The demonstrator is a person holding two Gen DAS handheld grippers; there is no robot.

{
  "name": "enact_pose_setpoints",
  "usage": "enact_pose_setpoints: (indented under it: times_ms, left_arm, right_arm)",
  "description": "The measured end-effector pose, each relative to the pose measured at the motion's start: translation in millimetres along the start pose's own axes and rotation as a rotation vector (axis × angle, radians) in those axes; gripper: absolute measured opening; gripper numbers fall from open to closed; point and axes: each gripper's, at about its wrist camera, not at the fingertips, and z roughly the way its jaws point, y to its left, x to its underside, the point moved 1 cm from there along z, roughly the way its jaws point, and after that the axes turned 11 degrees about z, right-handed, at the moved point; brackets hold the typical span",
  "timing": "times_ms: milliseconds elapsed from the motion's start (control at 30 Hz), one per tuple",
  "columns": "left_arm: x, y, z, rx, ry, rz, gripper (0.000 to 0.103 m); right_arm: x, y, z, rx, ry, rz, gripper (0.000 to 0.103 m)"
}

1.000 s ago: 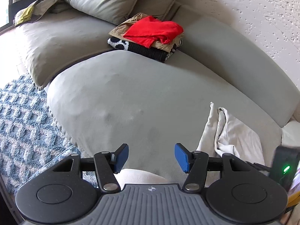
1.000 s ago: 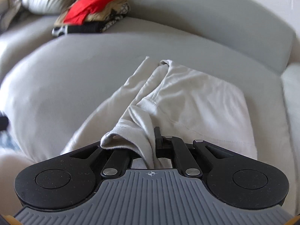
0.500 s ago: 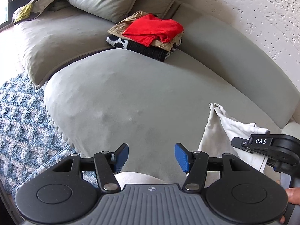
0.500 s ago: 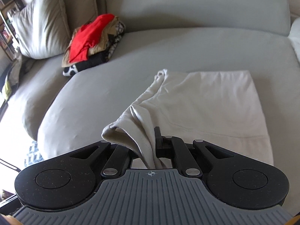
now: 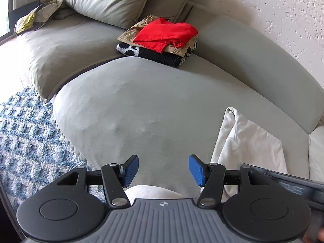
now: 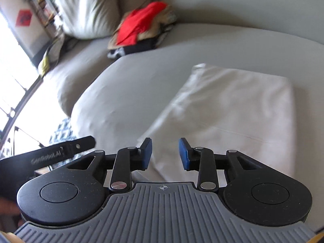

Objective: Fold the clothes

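While the right gripper (image 6: 164, 153) hangs over the near edge of a folded white garment (image 6: 232, 109), its blue pads have just been opening and now stand apart, nothing between them; the cloth lies released on the grey sofa seat (image 6: 129, 85). From the left wrist view, the left gripper (image 5: 163, 170) also gapes with nothing held, the white garment (image 5: 249, 141) just to its right. A stack of folded clothes (image 5: 162, 38), red piece on top, rests at the back of the seat, well apart from both. Bare cushion stretches between the stack and the garment. A blue patterned rug (image 5: 24, 137) lies below the seat's rounded front edge.
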Motion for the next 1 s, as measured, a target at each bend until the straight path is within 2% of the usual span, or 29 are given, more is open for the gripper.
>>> enact_pose_setpoints:
  times_ms: [100,200,300,367,433,467,533,633,833,900,967,1000]
  left_arm:
    - [-2,-9,1,0.024,0.001,0.033,0.052]
    - [-8,-28,3,0.111,-0.007,0.104,0.048]
    - [-15,-52,13,0.224,0.015,0.186,0.029]
    - [-18,-68,25,0.264,0.04,0.244,0.018]
    - [-17,-79,41,0.257,0.071,0.303,0.015]
    - [-16,-84,49,0.237,0.09,0.329,0.009]
    - [-12,-88,64,0.173,0.132,0.376,0.006]
    - [-7,-80,72,0.15,0.151,0.353,0.007]
    - [-3,-76,57,0.145,0.143,0.364,0.007]
    - [-8,-72,50,0.154,0.14,0.36,0.01]
    - [-14,-76,40,0.155,0.11,0.364,0.02]
    - [-19,-80,37,0.168,0.098,0.363,0.021]
  right_arm:
    - [1,-35,-29,0.047,-0.062,0.068,0.036]
    - [2,-67,-47,0.099,-0.106,0.108,0.037]
    - [6,-95,-52,0.138,-0.109,0.124,0.037]
    - [12,-100,-47,0.134,-0.087,0.08,0.03]
    - [19,-93,-36,0.132,-0.088,-0.025,0.026]
    - [23,-89,-31,0.141,-0.089,-0.077,0.025]
    - [31,-84,-22,0.162,-0.077,-0.161,0.025]
    - [43,-96,-12,0.209,0.0,-0.157,0.022]
    - [45,-124,-49,0.16,0.014,-0.039,0.027]
    - [40,-128,-59,0.145,-0.021,-0.012,0.031]
    - [31,-134,-62,0.132,-0.064,0.036,0.033]
    - [26,-137,-61,0.123,-0.082,0.07,0.033]
